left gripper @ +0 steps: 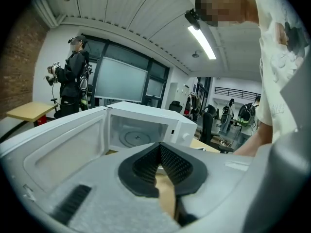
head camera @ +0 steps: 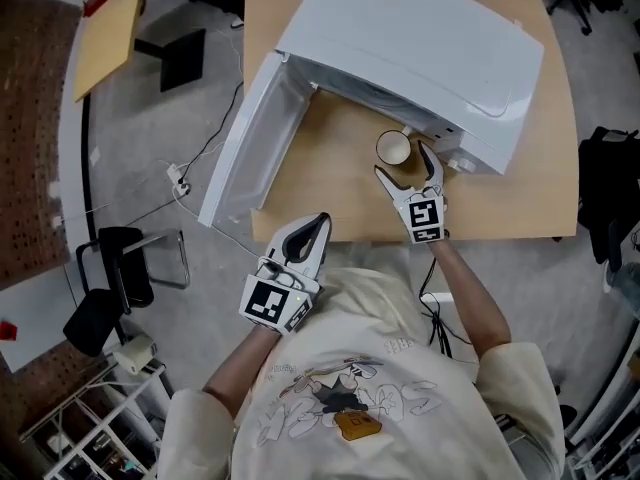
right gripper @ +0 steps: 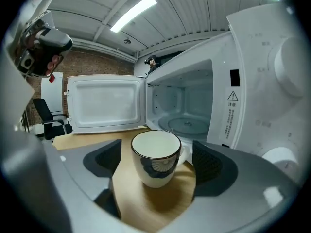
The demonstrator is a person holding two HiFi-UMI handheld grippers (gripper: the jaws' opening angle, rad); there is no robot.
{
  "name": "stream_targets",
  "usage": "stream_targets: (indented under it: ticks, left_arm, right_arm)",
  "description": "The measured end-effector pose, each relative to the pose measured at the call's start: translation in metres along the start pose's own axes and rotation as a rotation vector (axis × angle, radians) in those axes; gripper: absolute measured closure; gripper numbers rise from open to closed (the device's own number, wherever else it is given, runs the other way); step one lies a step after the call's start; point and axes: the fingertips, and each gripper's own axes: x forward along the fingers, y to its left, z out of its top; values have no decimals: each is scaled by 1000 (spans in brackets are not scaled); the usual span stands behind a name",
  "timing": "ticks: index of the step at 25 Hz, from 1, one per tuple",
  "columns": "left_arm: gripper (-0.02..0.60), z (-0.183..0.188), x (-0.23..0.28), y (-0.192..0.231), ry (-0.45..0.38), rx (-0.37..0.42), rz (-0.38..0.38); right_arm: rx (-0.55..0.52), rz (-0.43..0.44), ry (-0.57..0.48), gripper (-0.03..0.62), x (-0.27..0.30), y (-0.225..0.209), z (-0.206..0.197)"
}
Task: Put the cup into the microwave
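Note:
A white cup (head camera: 393,148) with a dark rim and a dark flower pattern (right gripper: 154,171) stands upright on the wooden table (head camera: 340,193), just in front of the white microwave (head camera: 420,48). The microwave's door (head camera: 250,138) is swung wide open to the left, showing the cavity and glass turntable (right gripper: 187,125). My right gripper (head camera: 401,160) is open, with the cup between its pads (right gripper: 209,161) and a gap on both sides. My left gripper (head camera: 312,230) hangs at the table's front edge, left of the cup, its ribbed pads (left gripper: 172,161) together and holding nothing.
The open door (right gripper: 104,103) juts past the table's left edge. On the floor to the left are a black chair (head camera: 120,268) and cables (head camera: 180,178). A black bag (head camera: 610,188) sits to the right of the table. People stand far off in the room (left gripper: 73,76).

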Motion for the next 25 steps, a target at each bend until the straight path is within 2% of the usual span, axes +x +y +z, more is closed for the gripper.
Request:
stream_targets:
  ticks: [4,10,18,25]
  left_arm:
    - [580,3,-1,3,-39,-9,40]
    - [580,10,8,17,-174,-18,112]
    - [580,-12,38,33,-186,19,152]
    - [580,-26,62,28,-154,60,133]
  right_arm:
    - [6,30,-3,145,12,0,-8]
    - [3,65,-12,148,22,2,-14]
    - [-10,82,-22,169,30,4,-19]
    - [-5,84,-37,197,35,3,-19]
